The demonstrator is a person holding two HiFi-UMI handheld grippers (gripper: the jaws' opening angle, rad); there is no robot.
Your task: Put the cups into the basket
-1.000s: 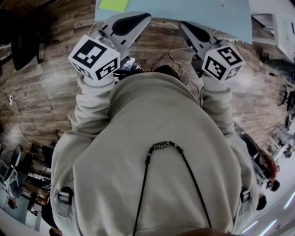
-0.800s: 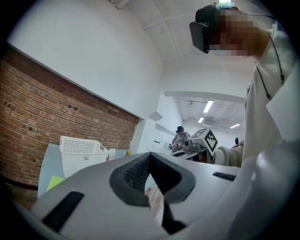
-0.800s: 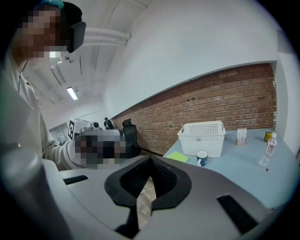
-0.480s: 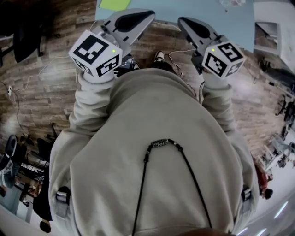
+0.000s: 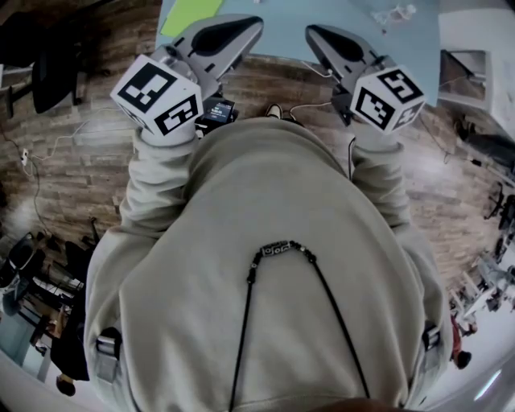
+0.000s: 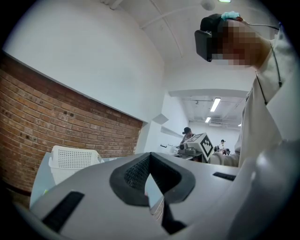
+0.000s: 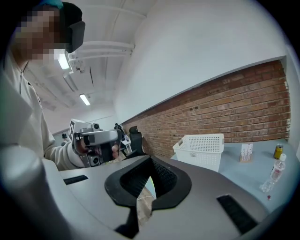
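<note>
White basket (image 7: 200, 149) stands on the pale-blue worktop (image 7: 255, 171) — its inside hidden by its wall. Left claw (image 6: 150, 158) and right claw (image 7: 151, 160) — both pressed together, gripping nothing.

One white basket (image 7: 199, 149), one light-blue table (image 7: 243, 176), one green sheet (image 5: 189, 12), one dark bottle (image 7: 279, 151), one clear bottle (image 7: 277, 174)
</note>
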